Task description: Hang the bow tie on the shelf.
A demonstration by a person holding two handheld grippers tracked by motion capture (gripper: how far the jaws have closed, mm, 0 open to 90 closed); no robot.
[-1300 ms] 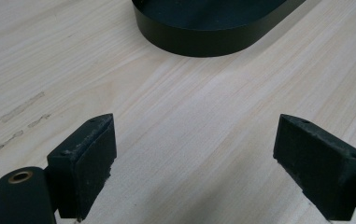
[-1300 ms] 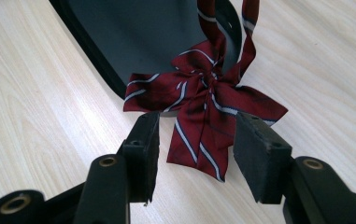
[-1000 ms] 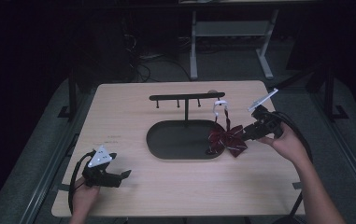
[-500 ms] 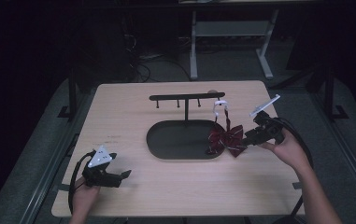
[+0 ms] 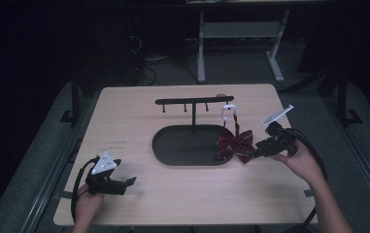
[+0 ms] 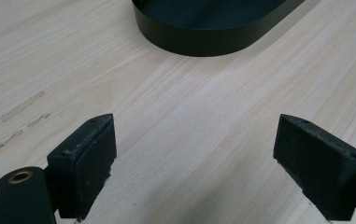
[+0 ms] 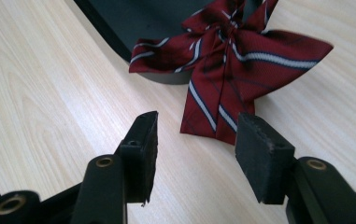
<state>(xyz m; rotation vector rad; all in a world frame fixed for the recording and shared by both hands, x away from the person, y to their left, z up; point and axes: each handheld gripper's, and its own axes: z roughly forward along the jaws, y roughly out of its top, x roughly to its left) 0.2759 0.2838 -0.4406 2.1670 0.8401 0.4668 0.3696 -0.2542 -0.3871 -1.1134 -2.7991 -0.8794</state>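
**Right gripper open just short of the striped bow tie at the tray's edge**

From where I stand, the person's right gripper (image 5: pixel 259 151) is low over the right side of the wooden table (image 5: pixel 134 111), held in the right hand (image 5: pixel 301 160), and it points at a dark red bow tie (image 5: pixel 235 144) with white and navy stripes. The jaws stand partly open with nothing between them. In the right gripper view the same gripper (image 7: pixel 195 140) has its two black pads on either side of a bare strip of tabletop, and the nearest tail of the bow tie (image 7: pixel 227 60) lies just beyond the tips, not touching either pad.

The bow tie lies draped over the right end of the black oval tray (image 5: pixel 177 145): one wing rests on the tray's rim and floor, and the other wing and the hanging tails lie on the wood beside it. Its white strap (image 5: pixel 229 112) runs up to the right end of the black hanger bar (image 5: pixel 192 101), which rises on a post from the tray.

The left gripper (image 5: pixel 133 180) sits near the front left corner of the table, in the left hand (image 5: pixel 86 208), well apart from the bow tie. Its jaws are spread wide and empty; in the left gripper view the gripper (image 6: pixel 194 144) has only bare wood between its pads, with the curved end of the tray (image 6: pixel 199 37) farther off.
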